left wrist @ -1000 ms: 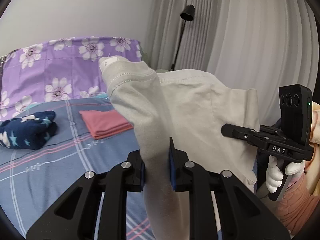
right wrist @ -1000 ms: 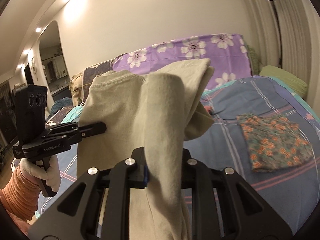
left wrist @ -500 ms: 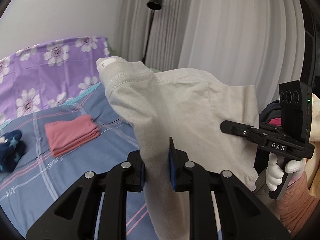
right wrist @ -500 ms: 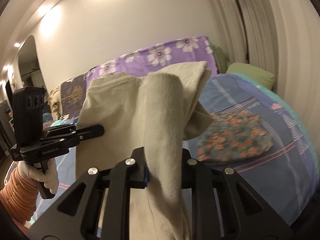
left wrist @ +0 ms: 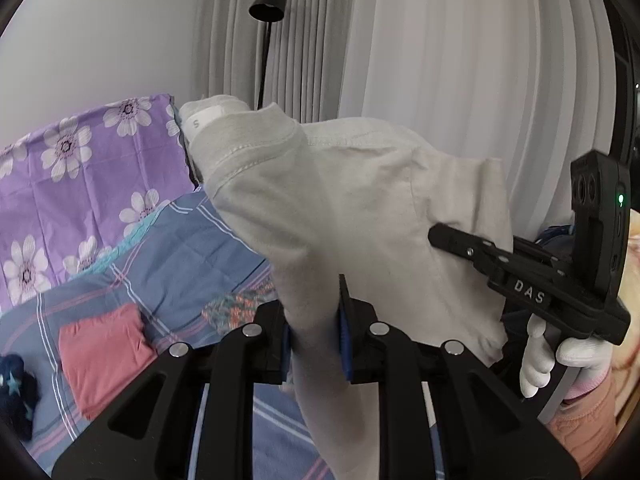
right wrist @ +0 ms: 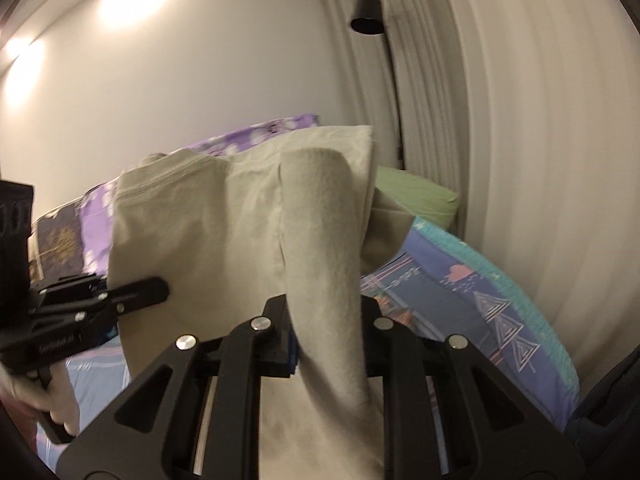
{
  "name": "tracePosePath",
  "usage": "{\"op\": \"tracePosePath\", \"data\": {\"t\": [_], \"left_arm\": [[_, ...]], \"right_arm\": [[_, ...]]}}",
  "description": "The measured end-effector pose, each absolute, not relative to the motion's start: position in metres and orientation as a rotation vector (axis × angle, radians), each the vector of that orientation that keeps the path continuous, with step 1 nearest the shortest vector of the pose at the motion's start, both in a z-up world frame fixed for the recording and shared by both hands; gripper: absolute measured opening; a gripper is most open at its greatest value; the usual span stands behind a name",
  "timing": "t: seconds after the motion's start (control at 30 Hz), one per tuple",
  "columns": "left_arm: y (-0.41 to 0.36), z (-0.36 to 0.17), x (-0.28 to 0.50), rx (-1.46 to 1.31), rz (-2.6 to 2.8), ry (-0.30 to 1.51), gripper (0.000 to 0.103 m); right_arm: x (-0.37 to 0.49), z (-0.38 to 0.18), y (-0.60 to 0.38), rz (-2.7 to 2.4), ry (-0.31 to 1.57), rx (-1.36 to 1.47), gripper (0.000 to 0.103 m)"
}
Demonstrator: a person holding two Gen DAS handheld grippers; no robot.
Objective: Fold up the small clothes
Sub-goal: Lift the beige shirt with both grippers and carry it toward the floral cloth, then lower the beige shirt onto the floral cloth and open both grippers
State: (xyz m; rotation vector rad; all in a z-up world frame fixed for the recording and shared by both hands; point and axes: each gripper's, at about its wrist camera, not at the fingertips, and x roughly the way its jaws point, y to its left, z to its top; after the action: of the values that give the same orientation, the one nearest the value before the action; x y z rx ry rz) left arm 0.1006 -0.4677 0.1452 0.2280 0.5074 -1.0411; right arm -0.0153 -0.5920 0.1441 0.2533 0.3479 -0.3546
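A light grey-beige garment (left wrist: 360, 208) hangs in the air between my two grippers, above the bed. My left gripper (left wrist: 314, 332) is shut on one gathered part of it. My right gripper (right wrist: 328, 328) is shut on another part of the same garment (right wrist: 224, 240). In the left wrist view the right gripper (left wrist: 436, 236) shows at the right, its tip against the cloth. In the right wrist view the left gripper (right wrist: 156, 288) shows at the left, its tip on the cloth. A size label (left wrist: 200, 120) shows at the garment's top corner.
The bed has a blue plaid sheet (left wrist: 192, 248) and a purple flowered cover (left wrist: 80, 168). On it lie a folded red garment (left wrist: 104, 352), a dark blue starred garment (left wrist: 16, 392) and a floral cloth (left wrist: 236, 308). A green pillow (right wrist: 416, 196), a black floor lamp (left wrist: 268, 4) and white curtains (left wrist: 460, 60) stand behind.
Both grippers have swung to the right with the garment still held between them. The bed has slid left in view and the curtains and lamp fill more of it.
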Motion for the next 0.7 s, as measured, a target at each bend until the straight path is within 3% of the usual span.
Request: {"op": "tracePosePath", "data": {"t": [0.4,0.43,0.47,0.5,0.57,0.7], "left_arm": [[-0.533,0.095,0.175,0.218,-0.949,0.617,0.021],[-0.537,0.085,0.183,0.228,-0.915,0.629,0.027],[-0.541,0.068,0.195,0.253,-0.847,0.647,0.042],[-0.542,0.05,0.204,0.285,-0.78,0.666,0.045],[-0.536,0.02,0.215,0.3,-0.765,0.728,0.045],[-0.513,-0.023,0.218,0.288,-0.813,0.792,0.046]], "right_arm": [[0.074,0.107,-0.655,-0.461,0.487,0.279,0.019],[0.085,0.096,-0.66,-0.488,0.51,0.275,0.031],[0.096,0.079,-0.667,-0.551,0.565,0.277,0.049],[0.102,0.063,-0.673,-0.604,0.621,0.297,0.05],[0.097,0.027,-0.677,-0.622,0.675,0.396,0.037],[0.074,-0.03,-0.654,-0.525,0.709,0.41,0.036]]}}
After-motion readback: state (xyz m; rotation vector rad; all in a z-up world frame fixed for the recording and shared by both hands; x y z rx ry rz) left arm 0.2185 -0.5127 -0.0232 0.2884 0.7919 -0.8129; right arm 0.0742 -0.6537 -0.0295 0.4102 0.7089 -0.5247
